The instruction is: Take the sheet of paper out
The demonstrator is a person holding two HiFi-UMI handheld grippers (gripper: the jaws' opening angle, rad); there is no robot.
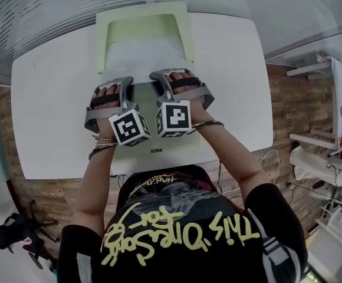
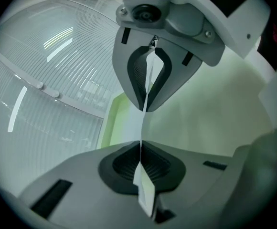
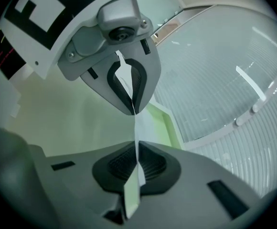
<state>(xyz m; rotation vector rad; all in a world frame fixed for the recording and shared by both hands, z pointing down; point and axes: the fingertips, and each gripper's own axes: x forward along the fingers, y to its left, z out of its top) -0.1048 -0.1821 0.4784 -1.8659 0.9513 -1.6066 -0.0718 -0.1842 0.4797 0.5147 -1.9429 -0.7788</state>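
A white sheet of paper (image 1: 142, 56) lies partly inside a light green tray (image 1: 109, 29) at the far middle of the white table (image 1: 53, 117). My two grippers sit side by side at the sheet's near edge. The left gripper (image 1: 126, 81) is shut on the sheet's left part, and the right gripper (image 1: 159, 76) is shut on its right part. In the left gripper view the thin paper edge (image 2: 145, 190) runs between the closed jaws of the left gripper (image 2: 143, 126). The right gripper view shows the same pinch, with the paper (image 3: 133, 190) in the right gripper (image 3: 135, 128).
The green tray's rim (image 2: 111, 123) shows beyond the left jaws and again (image 3: 169, 125) beyond the right jaws. A ribbed glass wall (image 2: 47, 80) stands behind the table. White shelving (image 1: 336, 117) is at the right over a wooden floor. A black object (image 1: 6, 234) lies on the floor at lower left.
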